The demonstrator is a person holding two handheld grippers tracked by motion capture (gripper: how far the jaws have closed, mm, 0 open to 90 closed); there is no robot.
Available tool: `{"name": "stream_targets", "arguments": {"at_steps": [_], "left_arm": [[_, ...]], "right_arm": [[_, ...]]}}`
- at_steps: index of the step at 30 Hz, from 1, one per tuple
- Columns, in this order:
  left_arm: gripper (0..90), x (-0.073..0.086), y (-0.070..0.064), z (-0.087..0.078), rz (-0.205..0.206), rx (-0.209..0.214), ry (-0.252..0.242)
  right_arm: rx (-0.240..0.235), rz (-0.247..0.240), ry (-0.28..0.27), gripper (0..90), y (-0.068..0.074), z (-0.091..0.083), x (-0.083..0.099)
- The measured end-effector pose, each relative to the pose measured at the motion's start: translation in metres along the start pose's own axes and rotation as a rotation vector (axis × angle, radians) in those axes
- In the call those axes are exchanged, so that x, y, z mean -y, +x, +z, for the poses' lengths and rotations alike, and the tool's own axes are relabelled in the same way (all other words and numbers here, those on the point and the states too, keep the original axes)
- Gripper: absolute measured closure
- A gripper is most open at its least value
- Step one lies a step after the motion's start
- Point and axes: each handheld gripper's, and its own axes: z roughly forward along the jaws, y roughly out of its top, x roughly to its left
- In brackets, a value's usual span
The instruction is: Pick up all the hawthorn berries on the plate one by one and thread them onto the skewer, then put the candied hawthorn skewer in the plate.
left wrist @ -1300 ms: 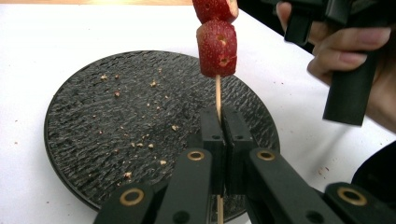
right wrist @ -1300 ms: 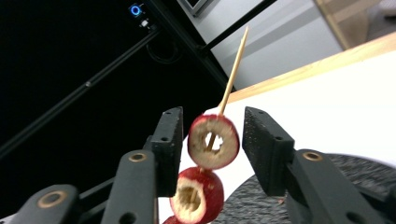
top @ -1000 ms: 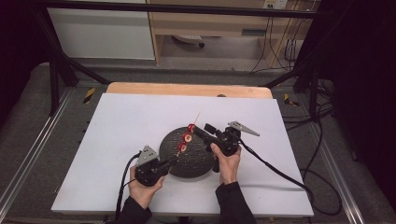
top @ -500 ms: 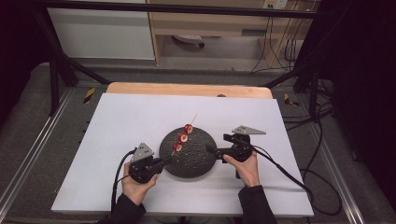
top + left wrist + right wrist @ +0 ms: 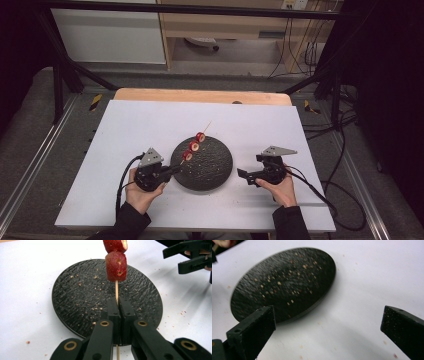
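Note:
A thin wooden skewer (image 5: 194,146) carries three red strawberry pieces and slants up over the left part of a round black plate (image 5: 210,170). My left gripper (image 5: 176,169) is shut on the skewer's lower end at the plate's left rim. In the left gripper view the jaws (image 5: 119,305) pinch the stick (image 5: 116,290) below a strawberry piece (image 5: 116,266), above the plate (image 5: 75,297). My right gripper (image 5: 241,175) stands open just right of the plate, holding nothing. In the right gripper view its jaws (image 5: 327,315) are spread wide over the white table, with the plate (image 5: 282,282) ahead.
Crumbs dot the plate and the white tabletop (image 5: 300,140) around it. A wooden board edge (image 5: 200,95) runs along the table's far side. Cables (image 5: 330,185) trail off the right edge. My right gripper (image 5: 171,259) appears at the top right of the left gripper view.
My right gripper drew back from the skewer to the right, off the plate, and now stands open. My left gripper shifted slightly left, still holding the skewer.

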Motion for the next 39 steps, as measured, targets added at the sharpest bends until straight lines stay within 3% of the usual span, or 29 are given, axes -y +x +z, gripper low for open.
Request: {"name": "stream_targets", "arguments": {"at_steps": [7,20,39], "left_arm": [[88.3,-0.009,0.004,0.003,0.018,-0.013,0.029],[88.3,-0.024,0.007,0.022,0.042,-0.027,0.123],[88.3,-0.008,0.000,0.057,0.036,-0.057,0.281]], "right_arm": [[0.003,-0.023,0.041,0.5,-0.007,-0.010,0.017],[0.010,-0.038,0.044,0.5,-0.013,-0.019,0.030],[0.014,-0.038,0.056,0.7,-0.016,-0.022,0.038]]}}
